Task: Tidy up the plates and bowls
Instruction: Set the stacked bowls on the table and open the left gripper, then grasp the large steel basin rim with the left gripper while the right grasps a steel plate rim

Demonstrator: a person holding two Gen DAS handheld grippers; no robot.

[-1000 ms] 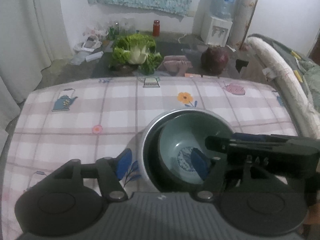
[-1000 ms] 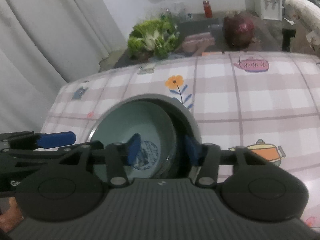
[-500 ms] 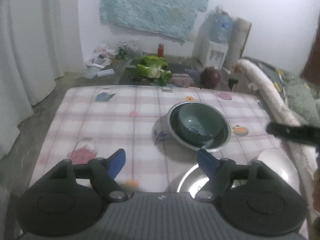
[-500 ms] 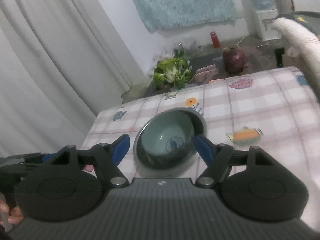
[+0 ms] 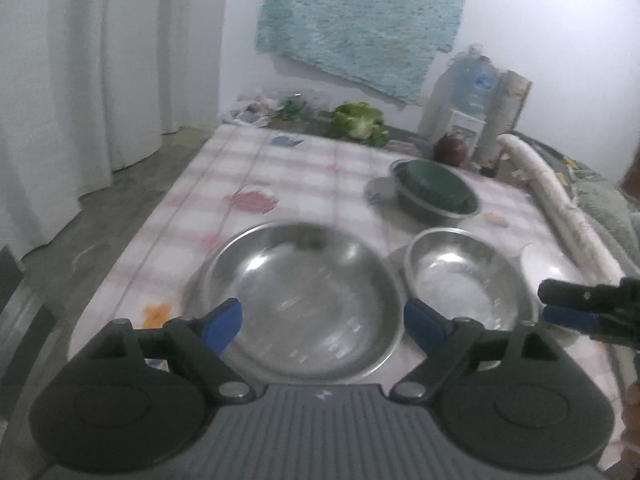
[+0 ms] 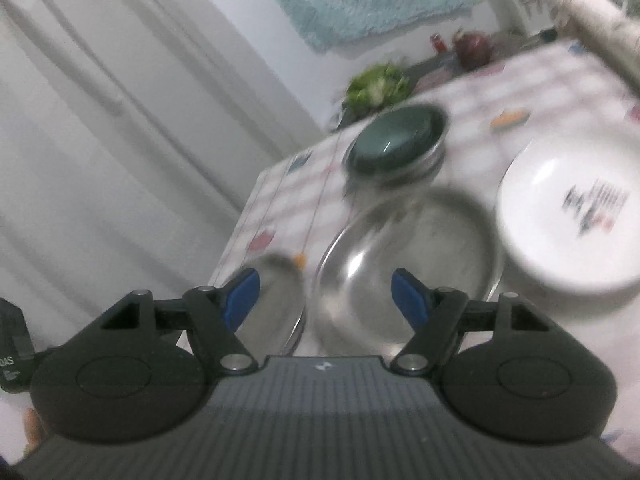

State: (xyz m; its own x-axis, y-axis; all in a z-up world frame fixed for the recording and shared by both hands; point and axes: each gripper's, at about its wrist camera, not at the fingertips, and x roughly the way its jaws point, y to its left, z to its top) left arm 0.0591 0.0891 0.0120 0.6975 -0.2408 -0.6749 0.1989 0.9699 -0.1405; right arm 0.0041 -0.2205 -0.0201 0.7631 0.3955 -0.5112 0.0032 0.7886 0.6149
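While both grippers hang above the near end of the table, the stock reads as follows.

Left gripper (image 5: 322, 322): fingers spread wide, having just been opening, with nothing between the blue pads; poised over the large steel bowl.
Right gripper (image 6: 325, 295): fingers spread, nothing pinched; its tips also show at the right edge of the left wrist view.
Large steel bowl (image 5: 300, 296): nearest the camera, upright, empty, on the checked cloth.
Small steel bowl (image 5: 466, 276): just beside the large one, to its right, upright, empty.
Green bowl (image 5: 434, 188): nested inside a third steel bowl (image 5: 432, 210), farther back on the table, apart from the near pair.
White bowl (image 6: 568, 210): right of the small steel bowl, printed marks inside, blurred.
Tablecloth (image 5: 248, 184): pink check with small pictures.
Beyond the table: leafy greens (image 5: 358, 122), a dark red round item (image 5: 450, 150), a water bottle (image 5: 470, 84).
Wall: pale blue cloth (image 5: 360, 20); white curtain (image 5: 80, 60) at left.
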